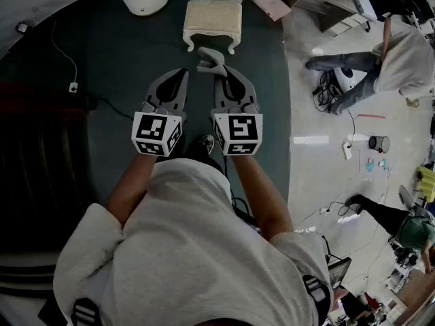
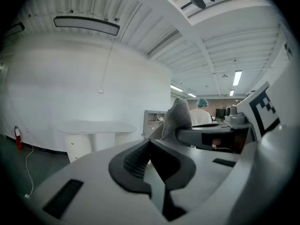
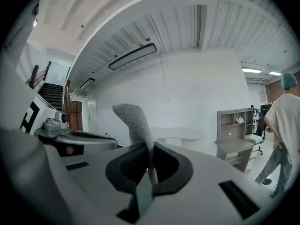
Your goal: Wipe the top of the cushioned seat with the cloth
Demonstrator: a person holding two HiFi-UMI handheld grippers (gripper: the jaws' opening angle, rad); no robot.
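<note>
Fig.: R gripper (image 1: 221,73) jaws clamped on cloth (image 1: 210,58) edge, likely leaving bulk free for wiping. L gripper (image 1: 181,75) jaws together, empty. Cushioned seat (image 1: 212,17) at top centre, unreached.

A dark green carpet (image 1: 122,53) is laid over the left part of the floor, and pale glossy flooring (image 1: 306,175) is seen to its right. The cream cushioned seat (image 1: 213,20) is stood on the carpet. A white cable (image 1: 62,56) is trailed across the carpet's left part. A small dark container (image 1: 380,143) is set on the pale flooring.
</note>
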